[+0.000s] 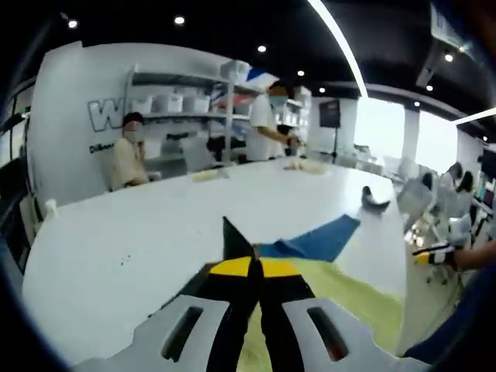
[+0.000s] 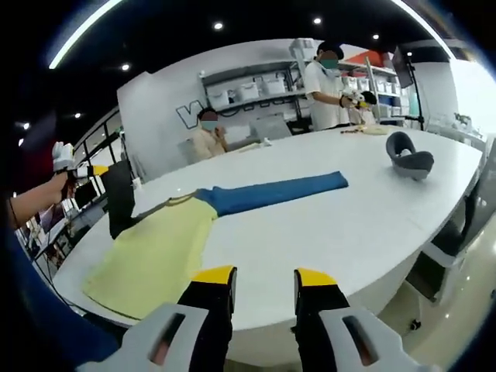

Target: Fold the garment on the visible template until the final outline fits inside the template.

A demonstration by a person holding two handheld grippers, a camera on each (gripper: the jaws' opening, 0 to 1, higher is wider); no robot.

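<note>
Yellow-and-blue garment [image 2: 194,232], spread flat on white table [image 2: 349,209] with blue sleeve [image 2: 271,191] stretched out; left gripper [image 1: 256,267] pinched shut on a dark corner, lifting it, presumably to start a fold; right gripper [image 2: 263,277] open, empty, held back near the table edge.

We've got a bright room here, lit by round ceiling spots [image 1: 179,20] and long light strips [image 1: 339,40]. Big windows [image 1: 378,128] blow out to pure white glare. The white table [image 2: 372,209] looks evenly lit with only soft shadows. Everything's a bit soft, and the fisheye bends the table's edges hard.
</note>
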